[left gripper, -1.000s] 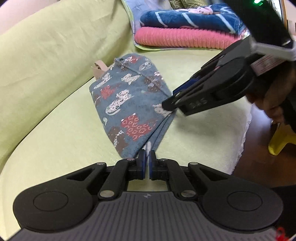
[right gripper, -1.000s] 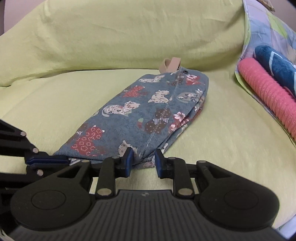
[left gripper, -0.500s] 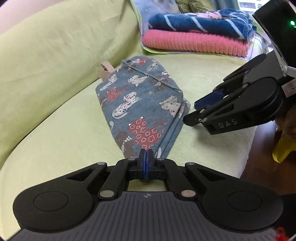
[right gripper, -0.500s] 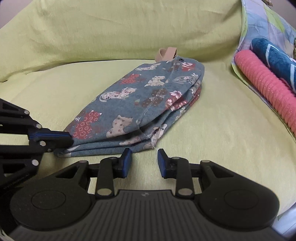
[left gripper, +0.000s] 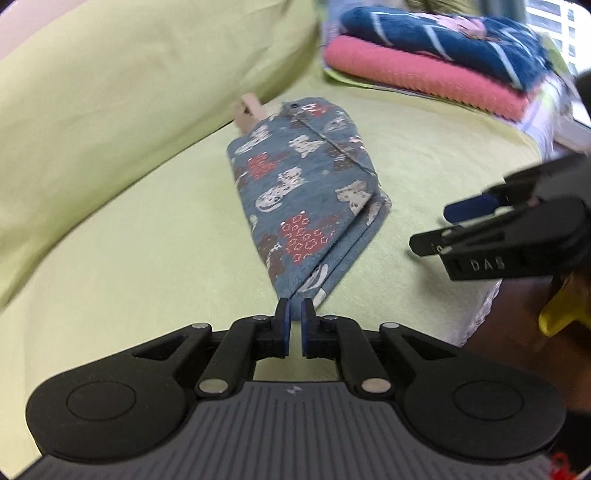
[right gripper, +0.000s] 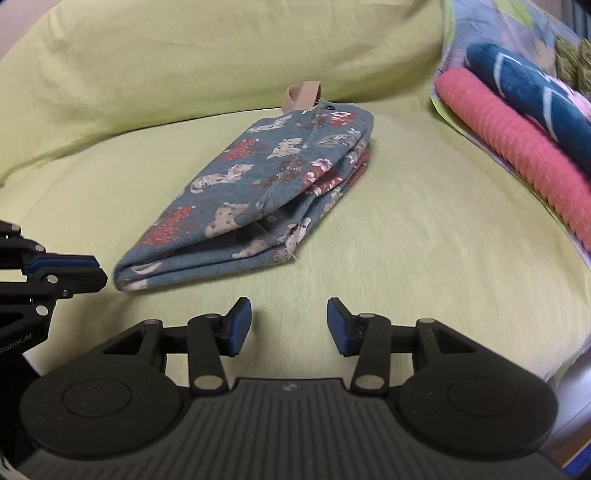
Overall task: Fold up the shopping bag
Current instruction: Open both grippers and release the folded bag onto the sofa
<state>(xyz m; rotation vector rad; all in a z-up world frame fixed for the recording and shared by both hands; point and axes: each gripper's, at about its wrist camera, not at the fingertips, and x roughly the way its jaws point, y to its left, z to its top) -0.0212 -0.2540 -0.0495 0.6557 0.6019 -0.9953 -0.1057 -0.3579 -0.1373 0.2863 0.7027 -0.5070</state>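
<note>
I see the shopping bag (right gripper: 258,199) lying folded into a long wedge on the yellow-green sofa seat (right gripper: 406,240), its blue cat-print layers stacked and its tan handle loop (right gripper: 301,94) poking out at the far end by the back cushion (right gripper: 184,55).

My left hand-held gripper (left gripper: 293,325) sits just at the bag's near, narrow tip. Its jaws are opening, with only a slim gap between the blue pads (left gripper: 283,332). The tip of the cloth lies right at that gap, but the pads do not look to press on it.

My right hand-held gripper (right gripper: 289,326) is apart from the bag, on the side of its open folded edge. Its jaws are opening and stand moderately wide, with only sofa cloth showing between them.

Off to the right a pink towel (right gripper: 517,155) and a dark blue towel (right gripper: 535,96) lie stacked on a patterned cloth (right gripper: 476,29).
</note>
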